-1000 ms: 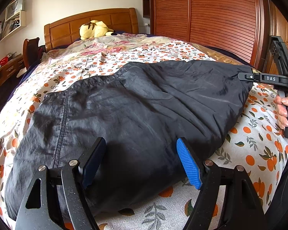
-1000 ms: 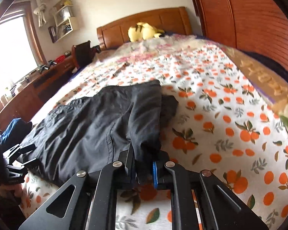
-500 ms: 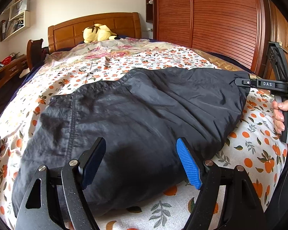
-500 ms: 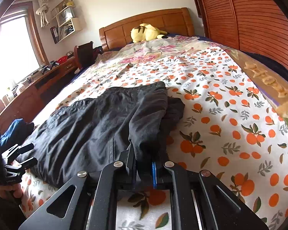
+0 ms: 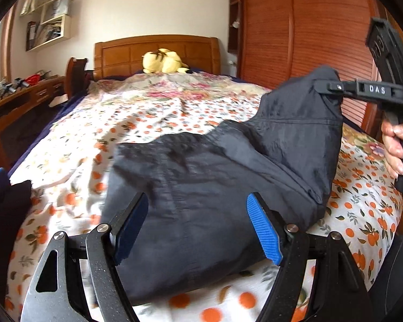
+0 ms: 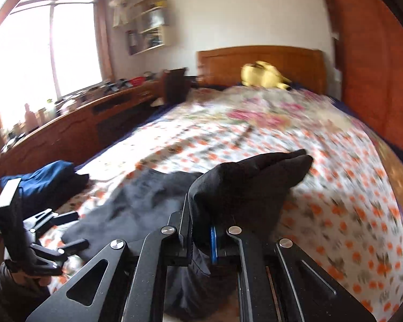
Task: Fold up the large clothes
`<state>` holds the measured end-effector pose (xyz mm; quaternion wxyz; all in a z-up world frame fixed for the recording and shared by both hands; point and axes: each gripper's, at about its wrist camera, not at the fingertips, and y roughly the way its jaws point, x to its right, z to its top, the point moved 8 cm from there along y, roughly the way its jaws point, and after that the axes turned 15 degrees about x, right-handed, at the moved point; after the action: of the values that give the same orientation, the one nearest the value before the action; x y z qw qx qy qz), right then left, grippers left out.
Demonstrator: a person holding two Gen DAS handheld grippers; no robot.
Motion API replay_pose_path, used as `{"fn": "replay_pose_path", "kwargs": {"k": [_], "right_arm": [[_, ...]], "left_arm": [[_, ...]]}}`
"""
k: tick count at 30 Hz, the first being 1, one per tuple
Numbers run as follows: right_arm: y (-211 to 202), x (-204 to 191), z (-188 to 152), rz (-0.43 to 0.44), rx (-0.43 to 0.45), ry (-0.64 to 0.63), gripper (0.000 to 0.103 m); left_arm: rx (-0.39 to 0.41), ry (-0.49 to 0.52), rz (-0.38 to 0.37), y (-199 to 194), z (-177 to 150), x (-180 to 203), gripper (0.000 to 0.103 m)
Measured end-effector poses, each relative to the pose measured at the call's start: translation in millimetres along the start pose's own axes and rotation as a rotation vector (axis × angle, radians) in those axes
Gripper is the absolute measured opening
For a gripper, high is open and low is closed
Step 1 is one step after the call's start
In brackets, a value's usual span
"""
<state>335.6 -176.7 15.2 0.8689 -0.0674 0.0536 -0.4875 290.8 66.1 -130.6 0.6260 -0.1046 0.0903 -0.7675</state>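
Now, large dark-grey crinkled fabric garment [image 5: 201, 187] on the orange-print floral bedspread [image 5: 147, 123], right gripper [image 6: 201, 238] clamped on one corner — raised above the bedspread — left gripper [image 5: 198, 230] spread wide, holding nothing, over the near edge.

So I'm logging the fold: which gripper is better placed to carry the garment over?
Right. The right gripper is shut on the dark garment, its corner raised; the left gripper is open.

My left camera sits behind its tool [image 5: 198, 230], looking up the bed [image 5: 174, 112] toward the headboard [image 5: 158, 51]. My right camera does likewise from beside it; both share the bed and each other's tool.
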Motion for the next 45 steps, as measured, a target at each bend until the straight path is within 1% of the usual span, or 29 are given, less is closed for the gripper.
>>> {"fn": "replay_pose_path", "kwargs": {"k": [2,6,7,10,12,13,15,17,20,22,23,24,25,26,27,29,32,36,37,40,43,45], "right_arm": [[17.3,-34.2,3.7,0.043,-0.017,-0.046,0.009],[44.5,-86.6,0.1,0.123,-0.042,-0.080,0.009],[50.6,-98.5,-1.3,0.144,-0.048,-0.078,0.009],[65.2,-128.2,-6.0,0.199,-0.059,-0.066,0.009],[73.6,-135.7,-13.6,0.230,-0.078,-0.046,0.009],[78.0,-140.3,-21.0,0.245,-0.103,-0.031,0.009],[92.0,-140.4,-37.2,0.249,-0.154,-0.035,0.009],[100.1,-138.4,-53.4,0.218,-0.196,-0.072,0.009],[101.9,-131.6,-58.1,0.200,-0.216,-0.053,0.013],[100.4,-131.3,-51.5,0.192,-0.217,-0.061,0.020],[98.8,-133.4,-46.7,0.192,-0.212,-0.071,0.027],[91.6,-135.3,-41.8,0.193,-0.200,-0.082,0.036],[79.8,-139.0,-36.9,0.189,-0.185,-0.097,0.040],[70.4,-138.0,-34.8,0.183,-0.168,-0.112,0.047],[57.7,-138.3,-35.2,0.182,-0.155,-0.121,0.049],[45.1,-130.3,-29.7,0.168,-0.130,-0.136,0.050],[32.6,-109.4,-37.0,0.099,-0.108,-0.180,0.050],[36.4,-66.8,-63.2,-0.024,-0.176,-0.160,0.050],[38.3,-58.6,-71.7,-0.037,-0.194,-0.138,0.050],[45.9,-44.2,-99.8,-0.049,-0.260,-0.092,0.050],[53.5,-43.5,-124.3,-0.019,-0.331,-0.048,0.050],[55.1,-47.0,-132.6,-0.020,-0.333,-0.063,0.050]], "left_arm": [[0.007,-0.016,0.020,-8.2,-0.2,-14.7,0.077],[0.009,-0.059,0.057,-19.8,-4.8,-40.6,0.077],[0.009,-0.059,0.063,-22.6,-6.5,-41.3,0.077],[0.011,-0.063,0.085,-29.3,-10.0,-53.6,0.077],[0.008,-0.077,0.098,-31.7,-13.3,-63.3,0.077],[0.005,-0.080,0.105,-31.6,-14.5,-66.4,0.077],[0.002,-0.089,0.112,-33.3,-16.9,-72.5,0.077],[-0.003,-0.101,0.111,-33.8,-19.1,-76.9,0.077],[-0.005,-0.102,0.109,-30.7,-20.0,-77.5,0.077],[-0.002,-0.101,0.106,-32.5,-19.1,-76.6,0.077],[0.000,-0.101,0.103,-31.4,-18.1,-75.5,0.077],[0.001,-0.100,0.101,-30.9,-16.9,-74.3,0.077],[0.002,-0.098,0.099,-30.9,-16.5,-72.9,0.077],[0.004,-0.097,0.098,-29.7,-15.7,-71.5,0.077],[0.006,-0.096,0.096,-28.9,-15.0,-70.0,0.077],[0.010,-0.095,0.091,-26.2,-13.0,-66.7,0.077],[0.015,-0.094,0.083,-24.8,-10.5,-60.8,0.077],[0.031,-0.097,0.067,-26.1,-5.9,-50.9,0.077],[0.034,-0.097,0.064,-26.2,-5.2,-48.1,0.077],[0.040,-0.101,0.060,-23.7,-3.8,-42.6,0.077],[0.046,-0.105,0.053,-19.7,-1.0,-36.6,0.077],[0.050,-0.103,0.051,-17.2,0.0,-33.8,0.077]]}}
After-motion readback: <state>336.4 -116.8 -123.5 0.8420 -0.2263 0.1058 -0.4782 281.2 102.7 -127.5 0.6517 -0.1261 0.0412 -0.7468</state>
